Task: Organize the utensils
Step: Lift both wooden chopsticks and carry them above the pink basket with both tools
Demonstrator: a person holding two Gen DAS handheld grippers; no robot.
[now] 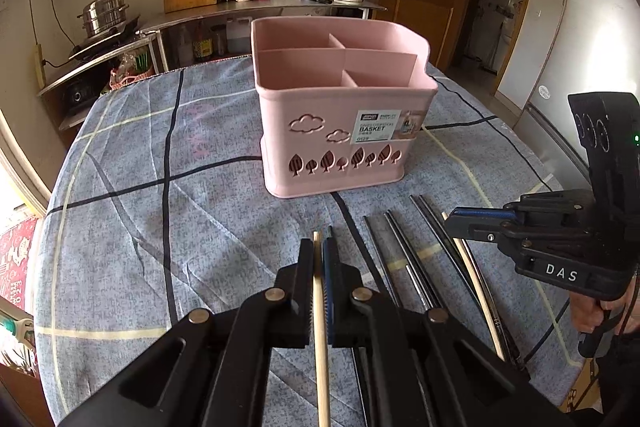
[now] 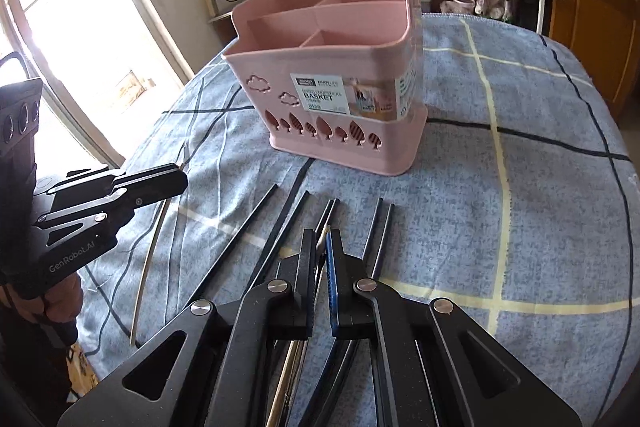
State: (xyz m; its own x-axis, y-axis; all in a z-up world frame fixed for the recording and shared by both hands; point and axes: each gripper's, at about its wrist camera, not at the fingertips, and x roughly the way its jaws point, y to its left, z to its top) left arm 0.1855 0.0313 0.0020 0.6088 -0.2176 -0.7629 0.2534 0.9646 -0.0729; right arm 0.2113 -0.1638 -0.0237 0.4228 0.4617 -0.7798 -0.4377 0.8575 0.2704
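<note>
Your left hand-held gripper (image 1: 319,259) is clamped on one pale wooden chopstick (image 1: 321,347) low in the frame, held near one end, so the long free length may swing and strike the rim of the pink basket (image 1: 344,131) at frame centre instead of entering a compartment. Your right hand-held gripper (image 2: 319,251) has its fingers nearly together around another pale chopstick (image 2: 323,231), though contact cannot be confirmed; a partial grip could drop it among the dark chopsticks (image 2: 240,235) on the tabletop (image 2: 520,187).
</note>
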